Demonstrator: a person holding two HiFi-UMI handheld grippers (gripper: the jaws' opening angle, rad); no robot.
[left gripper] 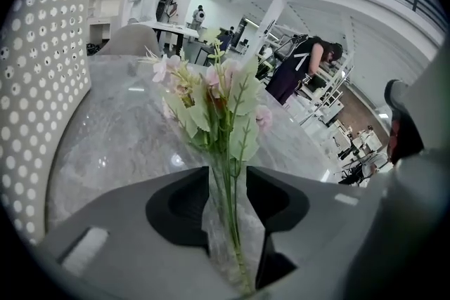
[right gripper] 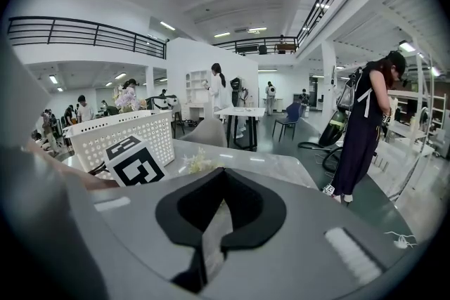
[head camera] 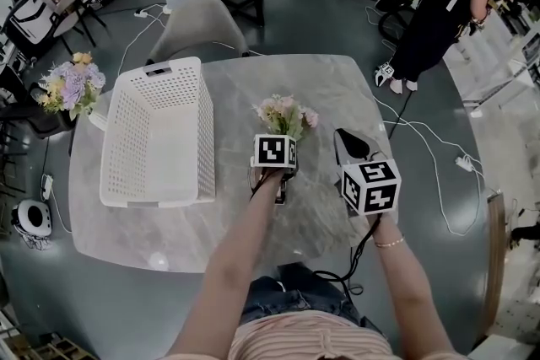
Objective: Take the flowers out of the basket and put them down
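A small bunch of pale pink and cream flowers [head camera: 285,115] with green leaves sits at the middle of the grey marble table [head camera: 253,219], right of the white perforated basket [head camera: 204,139]. My left gripper [head camera: 279,139] is just behind the bunch. In the left gripper view the thin green stems [left gripper: 228,207] run through the gap of the left gripper [left gripper: 228,179], whose jaws stand apart and do not press on them. The flowers [left gripper: 214,98] rise ahead of the jaws. My right gripper [head camera: 348,141] hovers to the right of the bunch, jaw tips together, holding nothing.
The basket [left gripper: 42,81] looks empty in the head view. A second, purple and yellow bouquet [head camera: 74,84] stands beyond the table's left edge. A grey chair [head camera: 198,25] is at the far side. A person in black [head camera: 439,13] stands at the right, with cables on the floor.
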